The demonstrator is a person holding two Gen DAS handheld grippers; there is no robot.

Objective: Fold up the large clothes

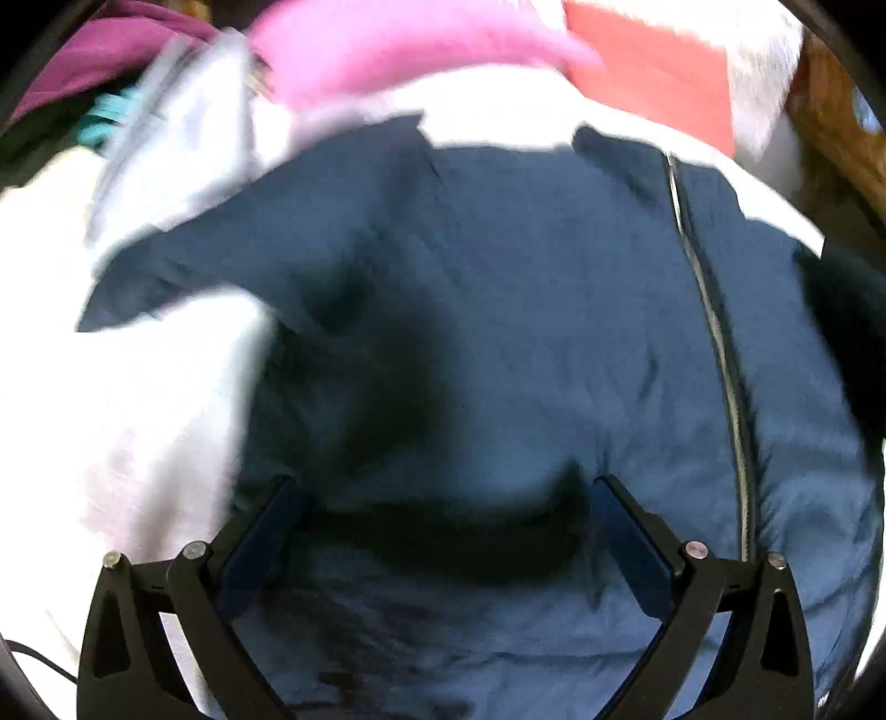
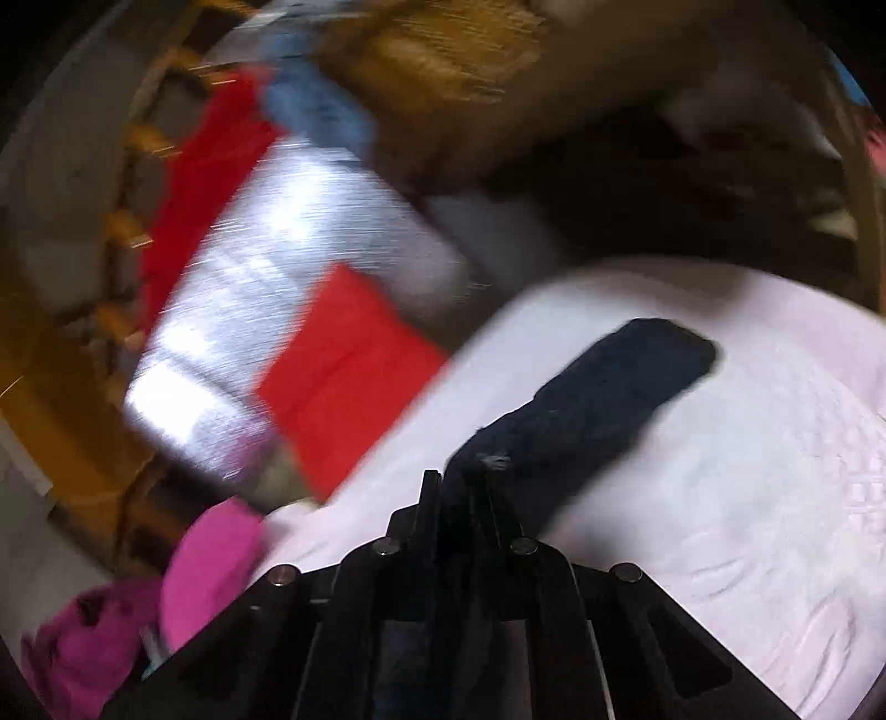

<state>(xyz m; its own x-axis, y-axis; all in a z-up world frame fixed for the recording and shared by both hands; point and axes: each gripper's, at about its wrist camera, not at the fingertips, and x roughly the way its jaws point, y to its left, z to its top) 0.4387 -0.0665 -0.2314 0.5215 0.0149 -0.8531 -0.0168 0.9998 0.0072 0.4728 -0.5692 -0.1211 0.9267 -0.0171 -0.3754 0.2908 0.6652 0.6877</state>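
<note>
A dark blue zip-up jacket (image 1: 526,310) lies spread on a white sheet (image 1: 127,421), its zipper (image 1: 714,332) running down the right side and one sleeve (image 1: 166,277) reaching out to the left. My left gripper (image 1: 443,498) is open and hovers just above the jacket's body, holding nothing. My right gripper (image 2: 459,487) is shut on the jacket's other sleeve (image 2: 598,399), which stretches away over the white sheet (image 2: 720,498). Both views are blurred.
Pink (image 1: 387,50), purple (image 1: 105,50), red (image 1: 653,72) and pale grey (image 1: 177,144) clothes are piled behind the jacket. In the right wrist view a red cloth (image 2: 343,376), a pink garment (image 2: 210,565) and wooden furniture (image 2: 72,432) lie left of the sheet.
</note>
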